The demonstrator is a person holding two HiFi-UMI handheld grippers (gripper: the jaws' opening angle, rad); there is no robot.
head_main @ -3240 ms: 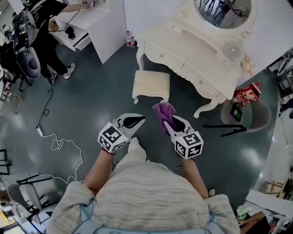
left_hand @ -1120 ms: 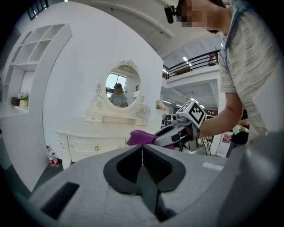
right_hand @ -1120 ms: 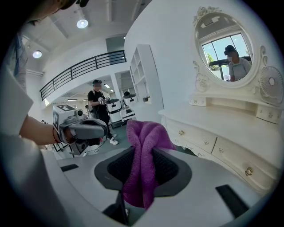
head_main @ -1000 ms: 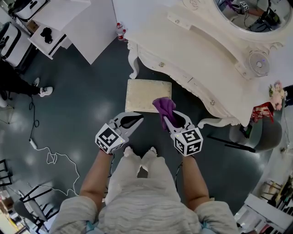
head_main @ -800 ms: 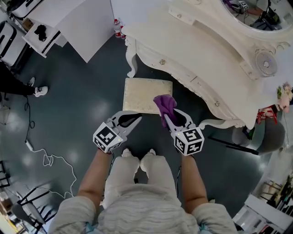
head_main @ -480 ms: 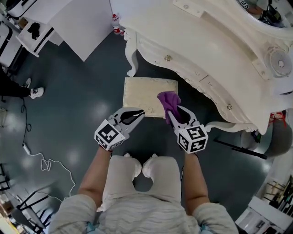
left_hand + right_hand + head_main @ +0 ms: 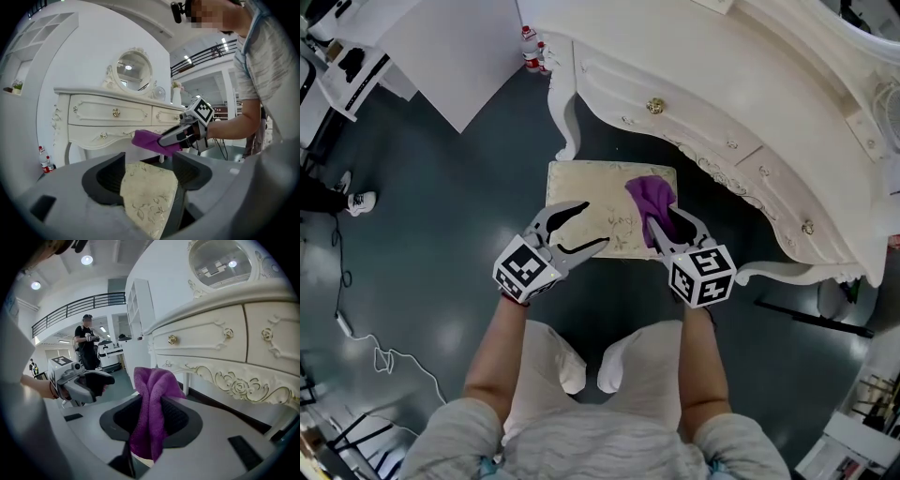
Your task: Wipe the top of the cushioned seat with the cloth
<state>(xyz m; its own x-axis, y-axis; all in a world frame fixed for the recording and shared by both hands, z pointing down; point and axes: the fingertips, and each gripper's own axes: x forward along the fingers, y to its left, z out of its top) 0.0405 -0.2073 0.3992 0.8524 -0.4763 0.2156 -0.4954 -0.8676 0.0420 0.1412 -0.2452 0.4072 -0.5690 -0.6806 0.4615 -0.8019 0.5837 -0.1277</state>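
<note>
The cream cushioned seat (image 7: 598, 192) stands on the dark floor in front of a white dressing table. My right gripper (image 7: 667, 225) is shut on a purple cloth (image 7: 651, 197), which hangs bunched over the seat's right side. In the right gripper view the cloth (image 7: 151, 413) fills the gap between the jaws. My left gripper (image 7: 595, 223) hovers over the seat's near left part. Its jaws have just been opening and hold nothing. Between them, the left gripper view shows the patterned seat top (image 7: 149, 197) below, with the right gripper (image 7: 180, 136) and cloth (image 7: 146, 139) beyond.
The white dressing table (image 7: 741, 103) with knobbed drawers overhangs the seat's far side; its curved leg (image 7: 566, 122) stands at the far left corner. Small bottles (image 7: 532, 49) and a white panel (image 7: 441, 47) lie beyond. A person in black (image 7: 87, 347) stands far off.
Both grippers have come down and forward until they are over the seat. The left jaws went from shut to open. The cloth stays in the right gripper.
</note>
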